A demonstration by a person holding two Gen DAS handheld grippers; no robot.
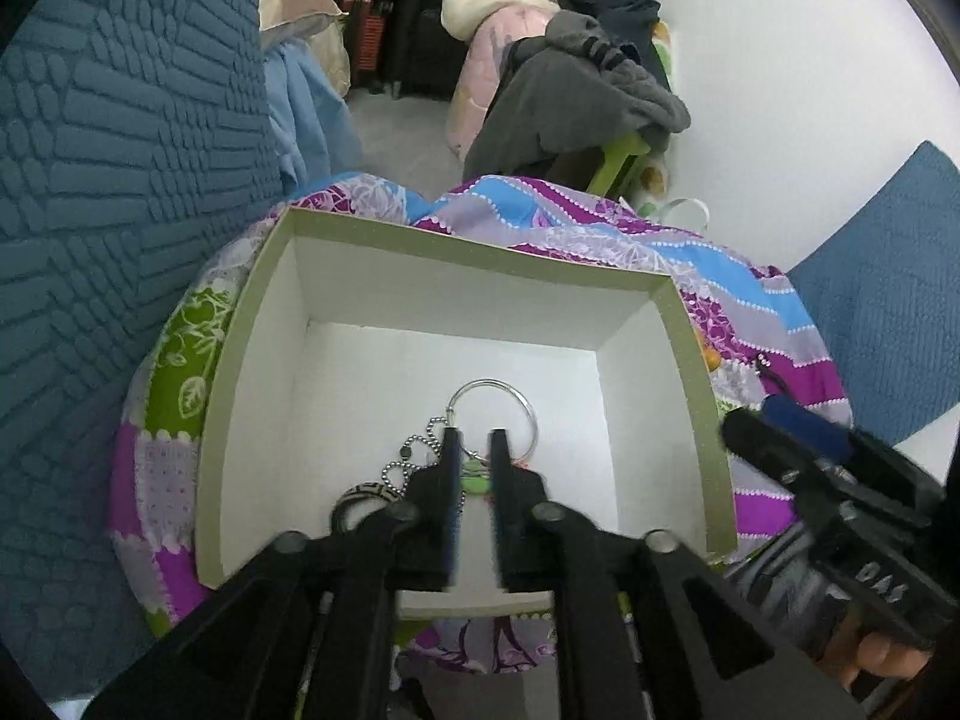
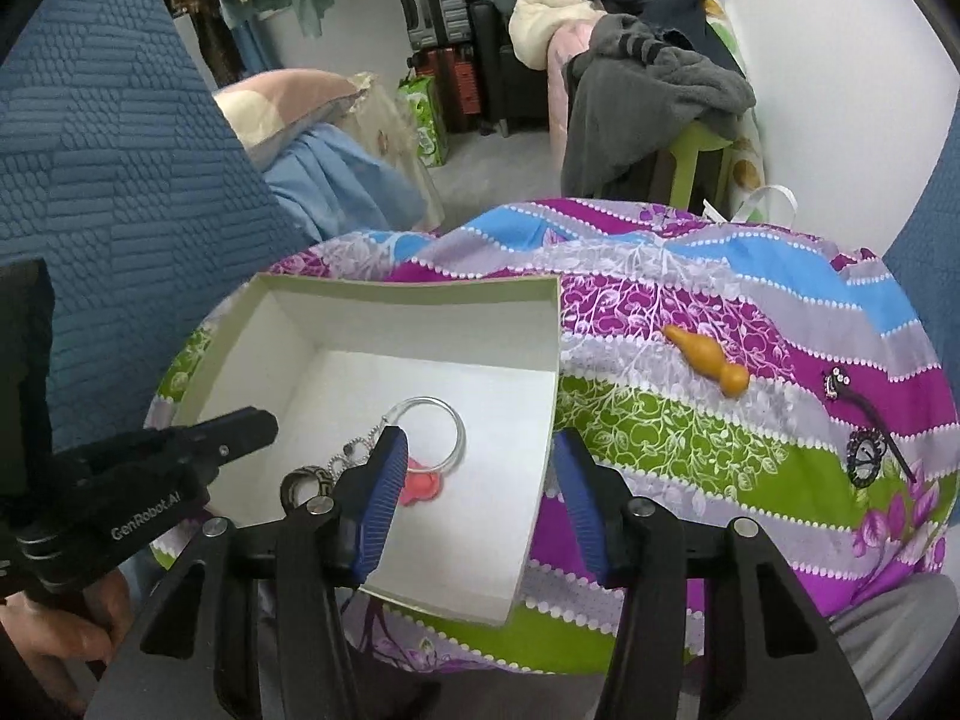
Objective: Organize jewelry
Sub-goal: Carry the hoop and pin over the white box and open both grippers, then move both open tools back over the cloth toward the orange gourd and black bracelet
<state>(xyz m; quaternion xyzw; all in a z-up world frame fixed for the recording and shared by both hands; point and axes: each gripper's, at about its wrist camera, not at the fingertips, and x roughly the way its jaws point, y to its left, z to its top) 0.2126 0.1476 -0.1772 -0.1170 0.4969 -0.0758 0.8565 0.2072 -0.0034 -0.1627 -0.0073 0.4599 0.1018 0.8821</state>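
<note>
An open box (image 1: 456,255) (image 2: 420,294), white inside, sits on a patterned cushion (image 2: 690,438). In it lie a silver key ring with a ball chain (image 1: 492,414) (image 2: 432,426), a patterned band ring (image 1: 360,495) (image 2: 303,483) and a pink-green charm (image 2: 423,483). My left gripper (image 1: 475,450) hovers over the box floor, jaws a narrow gap apart, empty. My right gripper (image 2: 480,468) is open and straddles the box's right wall. An orange gourd pendant (image 2: 708,360) and dark hair clips (image 2: 864,438) lie on the cushion to the right.
Blue textured cushions (image 1: 120,180) flank the cushion on both sides. Behind are a green chair with piled grey clothes (image 2: 654,102), a pillow (image 2: 288,102) and suitcases (image 2: 444,30) on the floor.
</note>
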